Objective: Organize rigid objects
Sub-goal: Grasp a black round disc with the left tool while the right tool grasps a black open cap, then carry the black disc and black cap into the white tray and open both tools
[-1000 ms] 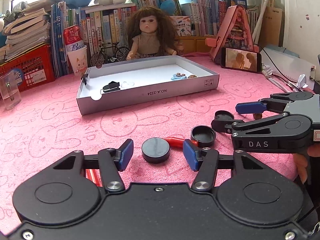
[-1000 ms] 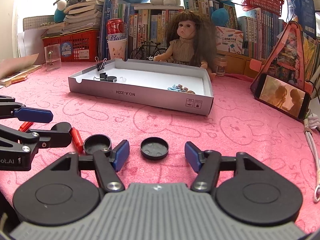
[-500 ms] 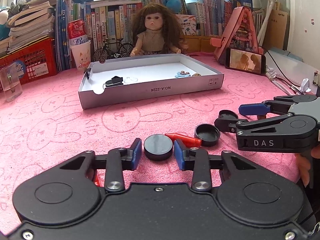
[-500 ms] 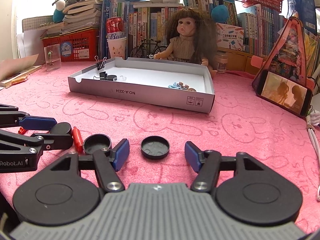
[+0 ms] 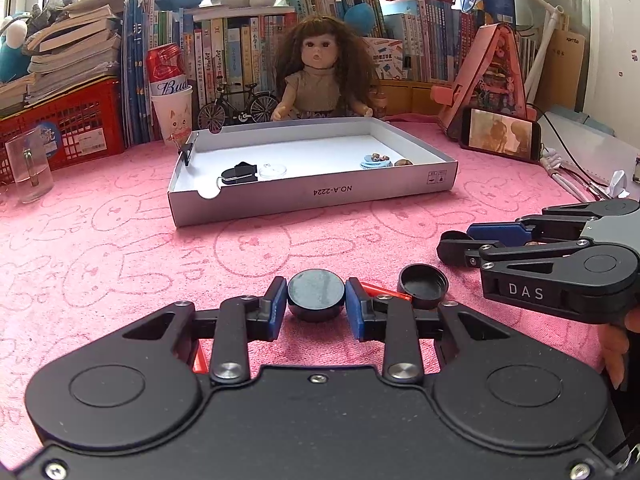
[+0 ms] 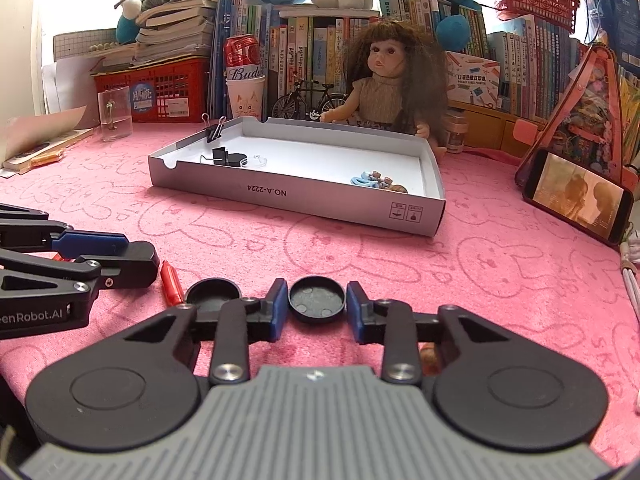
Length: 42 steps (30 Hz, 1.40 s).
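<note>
On the pink cloth, my left gripper [image 5: 316,307] is shut on a flat-topped black lid [image 5: 316,289], one blue pad pressing each side. The right gripper [image 6: 317,308] has its jaws closing on a hollow black cap [image 6: 316,299] lying open side up, and both pads touch its rim. A third black cap [image 5: 423,283] lies loose between the two grippers, beside a red marker [image 5: 385,290]. In the right wrist view that cap [image 6: 214,294] and marker [image 6: 171,281] lie by the left gripper [image 6: 138,254]. A shallow grey box [image 5: 312,197] stands farther back.
The box [image 6: 296,199] holds black binder clips [image 6: 226,157], a clear piece and small trinkets [image 6: 374,180]. Behind it sit a doll [image 5: 320,76], a toy bicycle and books. A glass cup [image 5: 29,170] stands far left, a phone [image 5: 500,138] and cables far right.
Both grippers went from open around their caps to closed on them: the left one first, the right one only in the last half second. Neither hand has shifted.
</note>
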Tool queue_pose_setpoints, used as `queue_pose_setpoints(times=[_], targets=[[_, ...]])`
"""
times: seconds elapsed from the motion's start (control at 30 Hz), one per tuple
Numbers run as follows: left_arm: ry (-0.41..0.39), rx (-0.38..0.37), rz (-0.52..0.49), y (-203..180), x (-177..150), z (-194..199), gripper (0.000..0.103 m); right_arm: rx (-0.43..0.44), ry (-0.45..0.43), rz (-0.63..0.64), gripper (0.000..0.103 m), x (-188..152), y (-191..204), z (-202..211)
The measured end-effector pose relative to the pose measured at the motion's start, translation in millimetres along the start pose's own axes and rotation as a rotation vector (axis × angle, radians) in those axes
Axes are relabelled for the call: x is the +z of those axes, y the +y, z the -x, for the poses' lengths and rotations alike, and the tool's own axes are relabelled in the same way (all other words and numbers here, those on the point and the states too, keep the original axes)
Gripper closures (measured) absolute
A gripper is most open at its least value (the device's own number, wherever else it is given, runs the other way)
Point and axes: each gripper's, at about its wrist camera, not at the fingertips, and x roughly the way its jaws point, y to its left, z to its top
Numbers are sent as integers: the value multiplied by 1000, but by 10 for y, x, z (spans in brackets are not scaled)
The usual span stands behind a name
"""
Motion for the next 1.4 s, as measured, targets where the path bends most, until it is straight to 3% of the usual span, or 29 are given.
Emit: queue_pose_setpoints(times=[0.6, 1.4], targets=[[-31, 38, 77, 188, 465, -139, 73, -45, -38, -46, 66, 319, -136, -46], [-85, 117, 156, 590, 1037, -598, 73, -56, 3, -152, 66, 751, -433, -449]])
